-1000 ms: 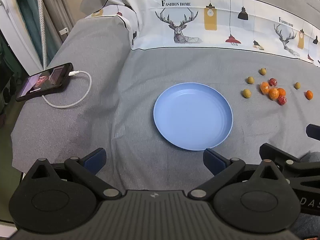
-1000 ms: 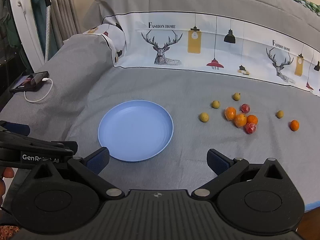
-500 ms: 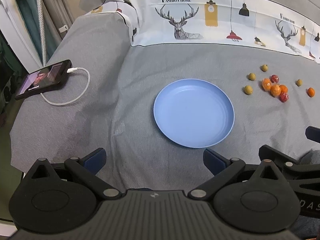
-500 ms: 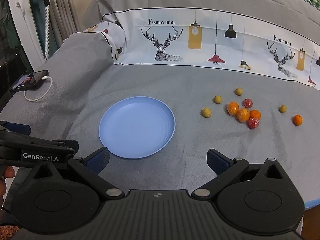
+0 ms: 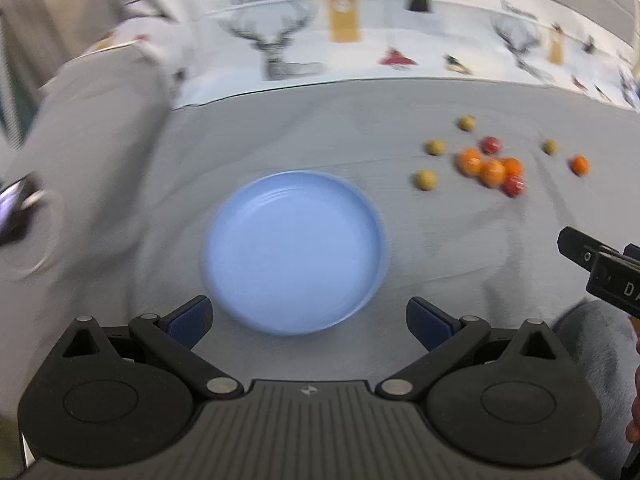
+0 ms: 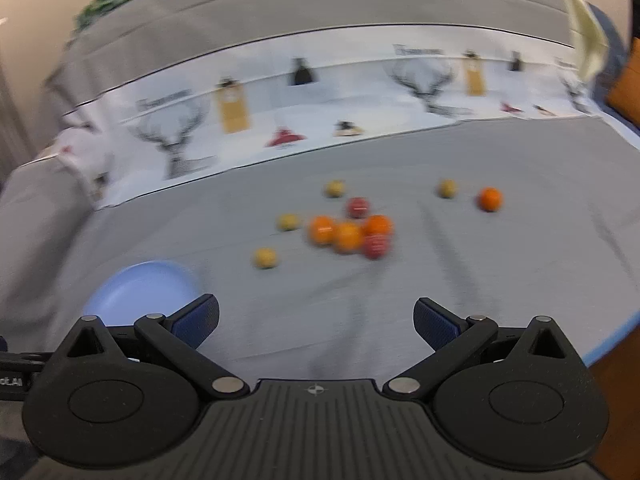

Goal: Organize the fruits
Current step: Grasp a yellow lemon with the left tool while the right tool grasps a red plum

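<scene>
- Both wrist views are smearing with motion blur, so fine detail is hard to read.
- Left gripper (image 5: 307, 318): its blue-padded fingers are standing wide apart, holding nothing, just short of the near rim of the blue plate (image 5: 296, 252).
- The plate is lying empty on the grey bedsheet (image 5: 460, 240); in the right wrist view only part of it is showing, the rest being hidden behind that gripper's left finger.
- Right gripper (image 6: 316, 320): its jaws are likewise spread apart and empty, pointing toward the fruits.
- Fruits (image 6: 348, 234): small orange, red and yellow-green balls are sitting on the sheet to the right of the plate, well apart from it; a middle cluster is touching, with one orange (image 6: 489, 199) lying off to the right.
- At the left edge, a dark object (image 5: 12, 208) is cut off and too blurred to identify.
- The printed words on the deer-pattern fabric (image 6: 280, 120) are unreadable.
</scene>
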Available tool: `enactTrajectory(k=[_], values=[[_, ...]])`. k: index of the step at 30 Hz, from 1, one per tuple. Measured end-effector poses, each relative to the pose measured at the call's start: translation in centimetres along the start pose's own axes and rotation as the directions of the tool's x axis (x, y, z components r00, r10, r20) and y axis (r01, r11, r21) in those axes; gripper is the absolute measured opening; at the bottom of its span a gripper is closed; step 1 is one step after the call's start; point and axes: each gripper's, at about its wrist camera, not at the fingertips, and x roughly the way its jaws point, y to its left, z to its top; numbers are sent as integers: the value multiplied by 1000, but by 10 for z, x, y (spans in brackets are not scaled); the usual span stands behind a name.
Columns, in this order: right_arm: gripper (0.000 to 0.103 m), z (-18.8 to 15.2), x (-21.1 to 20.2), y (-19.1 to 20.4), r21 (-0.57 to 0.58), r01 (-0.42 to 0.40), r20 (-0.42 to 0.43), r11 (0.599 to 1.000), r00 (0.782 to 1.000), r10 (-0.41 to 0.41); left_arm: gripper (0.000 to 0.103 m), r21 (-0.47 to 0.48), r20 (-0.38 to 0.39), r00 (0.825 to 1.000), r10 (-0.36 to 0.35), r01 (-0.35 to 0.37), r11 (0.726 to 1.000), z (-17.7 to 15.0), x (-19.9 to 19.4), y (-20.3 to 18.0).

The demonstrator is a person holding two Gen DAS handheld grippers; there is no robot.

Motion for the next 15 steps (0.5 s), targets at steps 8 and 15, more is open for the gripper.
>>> enactTrajectory(k=[8, 15], values=[[102, 18, 64, -66, 67, 118, -45, 991, 992, -116, 103, 90, -12, 999, -39, 39, 995, 58, 65, -73], [102, 25, 155, -92, 56, 80, -149, 995, 986, -71, 103, 177, -58, 998, -38, 48, 983, 95, 151, -117]])
